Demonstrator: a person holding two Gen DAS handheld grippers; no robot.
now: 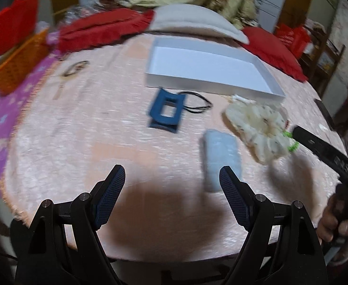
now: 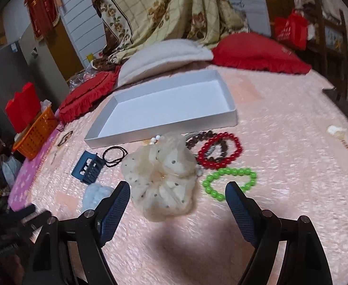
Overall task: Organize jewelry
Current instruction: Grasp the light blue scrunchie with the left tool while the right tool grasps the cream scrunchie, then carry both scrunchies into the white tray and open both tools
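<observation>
Held the left gripper [image 1: 171,168] over a pink cloth [image 1: 79,142], fingers spread wide with nothing between them, only bare cloth beneath. Kept the right gripper [image 2: 177,184] tilted down likewise, fingers parted and gripping nothing, tips just short of a cream dotted scrunchie [image 2: 164,178] lying flat on the cloth. Found the jewelry gathered right of that scrunchie: a red bead bracelet [image 2: 211,165] overlapping a brown bead bracelet [image 2: 197,137], and a green bead bracelet [image 2: 233,171] nearer the right finger, apart from the red one. Noted a shallow white box [image 2: 162,128] just behind the pile, open-topped, with none of the pieces inside. Saw a blue hair clip [image 2: 88,168] left of the scrunchie, with a black cord loop [image 2: 114,154] beside it, close to the box's front wall. Spotted a pale blue fluffy piece [image 2: 93,194] close to the right gripper's left finger; in the left wrist view, partly hidden behind the left gripper's right finger. Made out another dark bracelet [image 2: 64,137] farther left, near an orange basket [image 2: 36,137] at the cloth's edge. Glimpsed a hand [image 1: 335,228] wrapped round the right gripper's handle at the lower right of the left wrist view. Could not tell finer detail through the blur.
</observation>
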